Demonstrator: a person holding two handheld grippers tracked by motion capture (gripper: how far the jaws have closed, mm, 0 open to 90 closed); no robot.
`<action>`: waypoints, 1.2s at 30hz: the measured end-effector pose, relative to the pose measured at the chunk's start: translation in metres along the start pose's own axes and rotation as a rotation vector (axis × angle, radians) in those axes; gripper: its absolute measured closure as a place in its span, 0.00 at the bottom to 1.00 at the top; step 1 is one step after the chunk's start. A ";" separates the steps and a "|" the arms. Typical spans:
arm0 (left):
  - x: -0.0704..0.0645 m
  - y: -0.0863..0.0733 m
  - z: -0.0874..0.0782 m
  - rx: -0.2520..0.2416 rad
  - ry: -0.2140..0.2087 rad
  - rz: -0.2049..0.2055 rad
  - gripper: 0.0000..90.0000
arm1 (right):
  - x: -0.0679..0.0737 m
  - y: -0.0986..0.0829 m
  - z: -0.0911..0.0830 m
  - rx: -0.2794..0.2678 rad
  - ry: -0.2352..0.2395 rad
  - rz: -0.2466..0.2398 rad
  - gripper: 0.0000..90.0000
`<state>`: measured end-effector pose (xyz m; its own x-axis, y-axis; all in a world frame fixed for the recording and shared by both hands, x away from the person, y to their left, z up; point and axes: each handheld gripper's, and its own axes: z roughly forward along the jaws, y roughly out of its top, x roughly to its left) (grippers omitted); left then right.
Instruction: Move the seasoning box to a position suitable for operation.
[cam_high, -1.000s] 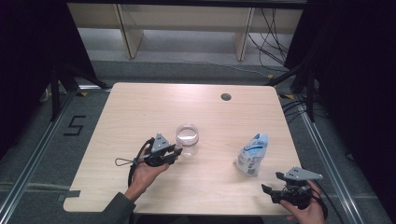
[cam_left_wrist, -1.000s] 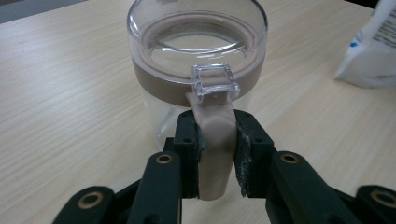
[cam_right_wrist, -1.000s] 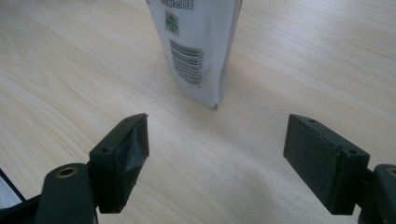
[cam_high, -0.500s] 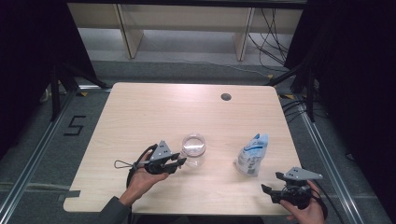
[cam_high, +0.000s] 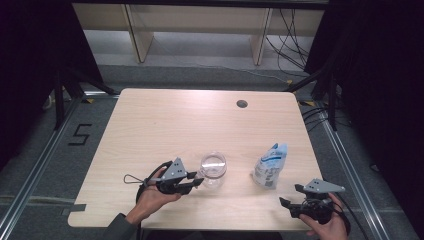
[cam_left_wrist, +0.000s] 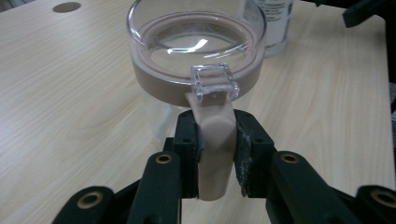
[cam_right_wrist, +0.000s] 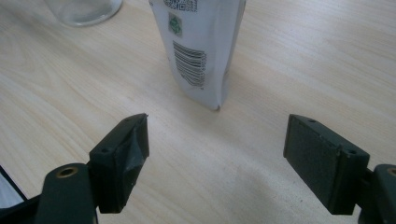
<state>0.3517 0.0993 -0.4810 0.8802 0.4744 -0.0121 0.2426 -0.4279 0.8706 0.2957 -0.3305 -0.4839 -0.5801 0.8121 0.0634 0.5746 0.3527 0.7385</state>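
Change since earlier frames: the jar (cam_high: 213, 169) has shifted toward the near edge and toward the table's middle, carried along with the left gripper (cam_high: 198, 180); the right gripper (cam_high: 284, 202) and the pouch (cam_high: 270, 165) hold the same places as before.
Jar – position: upright on the table (cam_high: 165, 120), near the front edge, just left of centre in the high view, with the pouch well apart to its right.
Jar – build: clear wall, clear lid (cam_left_wrist: 196, 32) seated in a beige ring, a clear clasp (cam_left_wrist: 215, 83) at the lid's rim and a beige tab (cam_left_wrist: 215, 140) hanging below it.
Jar – contents: nothing visible through the wall or lid.
Pouch – position: standing upright, white and blue, near the table's right front corner; contents hidden.
Left gripper – state: clamped on the beige tab, both jaws pressed flat against its sides.
Right gripper – state: released, jaws wide apart, held low near the front right corner, just short of the pouch and not touching it.
Left gripper view: shows the clasp, the ring and the tab grip in detail – in the high view the jar reads as a clear cup with the gripper at its side.
Right gripper view: shows a barcode (cam_right_wrist: 189, 64) and a small green mark (cam_right_wrist: 174, 22) on the pouch, plus the jar's base at top left.
High view: shows both hands, a dark round hole (cam_high: 242, 104) in the tabletop at the far side and the floor mark "5" (cam_high: 79, 135).
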 end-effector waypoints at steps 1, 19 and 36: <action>-0.002 0.000 0.000 -0.001 -0.002 -0.004 0.80 | -0.002 0.000 0.000 0.008 -0.002 -0.030 0.26; -0.002 0.003 0.003 0.011 -0.054 0.044 0.80 | 0.001 0.000 0.001 0.012 0.009 -0.002 0.26; 0.010 -0.001 0.004 0.024 -0.014 0.057 0.80 | -0.001 0.000 0.001 0.007 0.009 -0.017 0.26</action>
<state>0.3621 0.1016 -0.4838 0.8984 0.4381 0.0297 0.2017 -0.4719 0.8583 0.2974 -0.3308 -0.4845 -0.5953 0.8015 0.0572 0.5688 0.3700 0.7346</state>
